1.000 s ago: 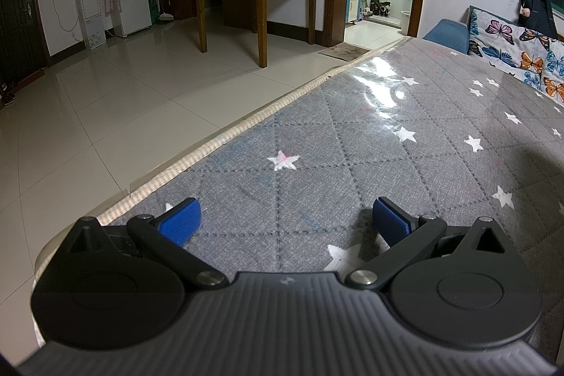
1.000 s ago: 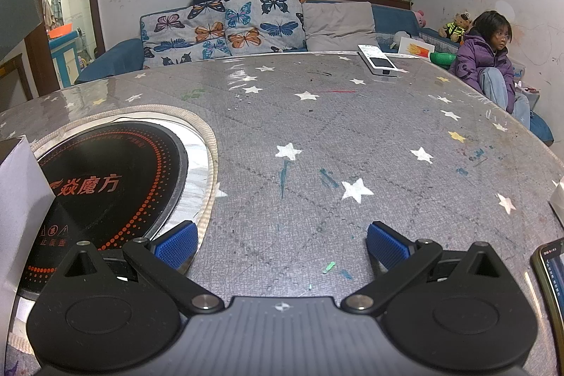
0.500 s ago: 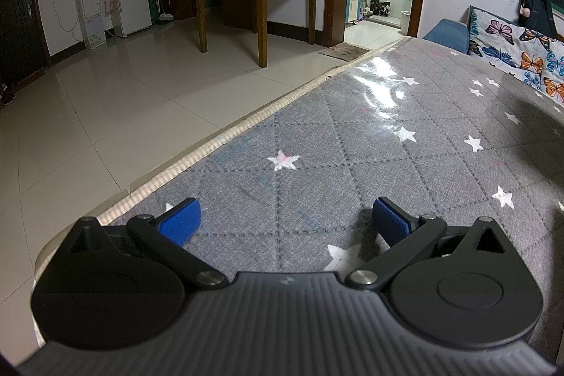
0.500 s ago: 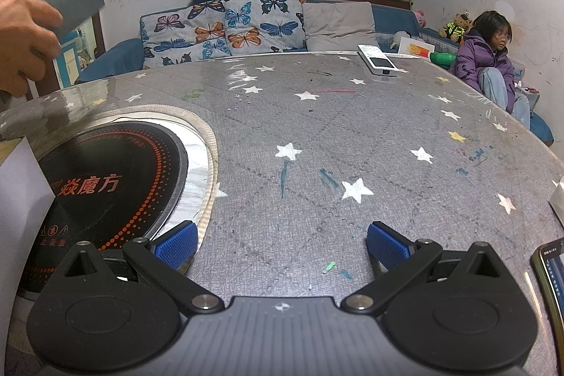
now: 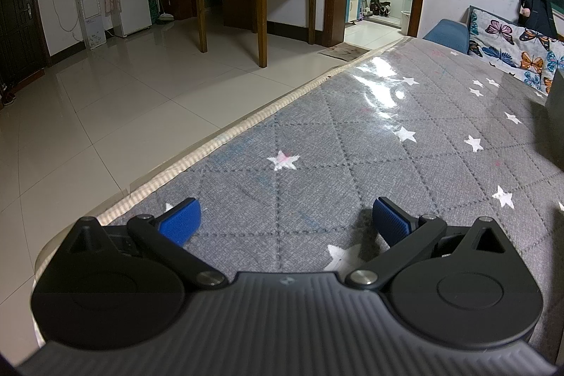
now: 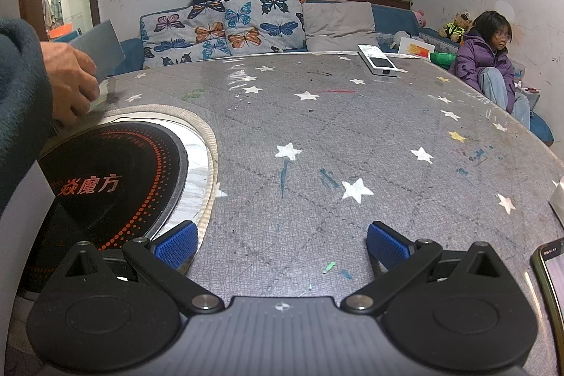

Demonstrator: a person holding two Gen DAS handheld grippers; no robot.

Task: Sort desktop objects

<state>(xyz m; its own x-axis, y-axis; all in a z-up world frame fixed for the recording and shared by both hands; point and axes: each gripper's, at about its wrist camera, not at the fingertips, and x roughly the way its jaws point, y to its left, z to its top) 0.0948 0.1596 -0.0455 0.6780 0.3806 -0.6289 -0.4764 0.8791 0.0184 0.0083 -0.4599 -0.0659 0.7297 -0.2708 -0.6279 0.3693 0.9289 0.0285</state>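
Observation:
In the right wrist view my right gripper [image 6: 282, 243] rests low over the grey star-patterned tablecloth [image 6: 352, 136], open, with nothing between its blue pads [image 6: 387, 243]. A person's hand [image 6: 70, 83] in a dark blue sleeve [image 6: 17, 86] holds a flat grey box [image 6: 100, 48] at the far left, just beyond the round black cooktop [image 6: 116, 178]. A white remote-like device [image 6: 379, 60] lies at the table's far edge. A phone [image 6: 551, 273] shows at the right edge. My left gripper [image 5: 285, 220] is open and empty near the table's edge [image 5: 225, 136].
A dark grey object [image 5: 555, 115] pokes in at the right of the left wrist view. Something white [image 6: 558, 196] sits at the right border of the right wrist view. A person [image 6: 493, 72] sits on the sofa behind the table. Tiled floor [image 5: 123, 101] lies beyond the left edge.
The hand with the grey box came in from the upper left and dropped toward the table beside the cooktop, its sleeve now covering the left side. Neither gripper moved.

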